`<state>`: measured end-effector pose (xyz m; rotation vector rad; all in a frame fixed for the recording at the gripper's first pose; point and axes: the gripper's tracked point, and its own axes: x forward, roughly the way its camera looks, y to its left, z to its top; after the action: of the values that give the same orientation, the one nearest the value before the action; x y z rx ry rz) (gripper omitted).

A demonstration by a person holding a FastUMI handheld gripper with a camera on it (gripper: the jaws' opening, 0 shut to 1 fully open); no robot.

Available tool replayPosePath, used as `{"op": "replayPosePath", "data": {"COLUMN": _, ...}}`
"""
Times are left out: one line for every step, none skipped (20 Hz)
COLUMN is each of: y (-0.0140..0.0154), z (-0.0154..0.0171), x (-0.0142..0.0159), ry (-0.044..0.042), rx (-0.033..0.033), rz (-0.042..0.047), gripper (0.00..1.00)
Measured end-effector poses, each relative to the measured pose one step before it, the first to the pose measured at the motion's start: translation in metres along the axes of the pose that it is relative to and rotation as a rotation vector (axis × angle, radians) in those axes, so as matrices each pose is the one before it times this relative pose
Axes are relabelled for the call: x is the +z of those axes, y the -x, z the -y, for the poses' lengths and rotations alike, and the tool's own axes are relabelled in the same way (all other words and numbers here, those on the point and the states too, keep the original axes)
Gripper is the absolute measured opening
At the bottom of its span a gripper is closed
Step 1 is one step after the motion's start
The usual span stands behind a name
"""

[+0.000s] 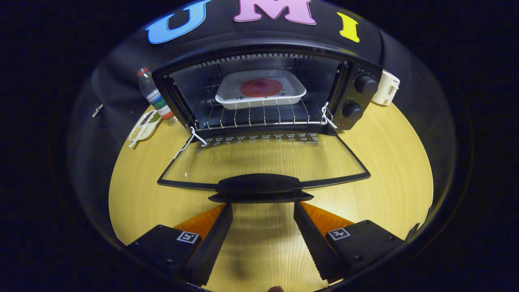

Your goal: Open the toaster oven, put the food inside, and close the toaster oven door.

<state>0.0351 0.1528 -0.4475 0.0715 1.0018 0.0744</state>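
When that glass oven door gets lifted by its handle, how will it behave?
The door probably swings stiffly on its hinges, not loose. Its handle, just ahead of the open hand-held gripper, looks smooth, perhaps slippery. Glass suggests closing gently.

A toaster oven [267,89] stands on a table [389,162], its door [263,162] folded down toward the gripper [262,211], whose fingers sit apart just before the door handle [259,187]. A tray of food [260,92] rests on the rack inside. A bottle [154,95] stands left of the oven, a cup [386,92] right.

gripper [262,207] fingers spread apart, holding nothing

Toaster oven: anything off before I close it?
Nothing stands out. The tray with the food sits level on the rack, the door lies fully open, and the open gripper is at its handle.
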Motion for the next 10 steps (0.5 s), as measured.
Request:
{"op": "replayPosePath", "data": {"y": 0.00764, "z": -0.00028, "x": 0.00762, "ry": 0.00352, "rx": 0.00666, "rz": 0.03472, "gripper": 0.98}}
{"op": "replayPosePath", "data": {"y": 0.00870, "z": -0.00040, "x": 0.01056, "ry": 0.00680, "rx": 0.00389, "rz": 0.04232, "gripper": 0.98}}
{"op": "replayPosePath", "data": {"y": 0.00807, "z": 0.00067, "x": 0.01201, "ry": 0.01184, "rx": -0.00138, "rz": 0.04748, "gripper": 0.98}}
{"op": "replayPosePath", "data": {"y": 0.00648, "z": 0.00144, "x": 0.01144, "ry": 0.01777, "rx": -0.00399, "rz": 0.04300, "gripper": 0.99}}
{"op": "replayPosePath", "data": {"y": 0.00490, "z": 0.00064, "x": 0.01119, "ry": 0.01386, "rx": 0.00194, "rz": 0.02884, "gripper": 0.99}}
{"op": "replayPosePath", "data": {"y": 0.00603, "z": -0.00267, "x": 0.01134, "ry": 0.00581, "rx": 0.00642, "rz": 0.02810, "gripper": 0.98}}
{"op": "replayPosePath", "data": {"y": 0.00553, "z": -0.00025, "x": 0.00944, "ry": -0.00173, "rx": 0.00371, "rz": 0.02452, "gripper": 0.99}}
{"op": "replayPosePath", "data": {"y": 0.00446, "z": 0.00090, "x": 0.00767, "ry": -0.00434, "rx": -0.00158, "rz": 0.02432, "gripper": 0.99}}
{"op": "replayPosePath", "data": {"y": 0.00696, "z": 0.00086, "x": 0.00813, "ry": -0.00424, "rx": -0.00140, "rz": 0.03114, "gripper": 0.99}}
{"op": "replayPosePath", "data": {"y": 0.00149, "z": -0.00193, "x": 0.00949, "ry": -0.00393, "rx": -0.00310, "rz": 0.03130, "gripper": 0.99}}
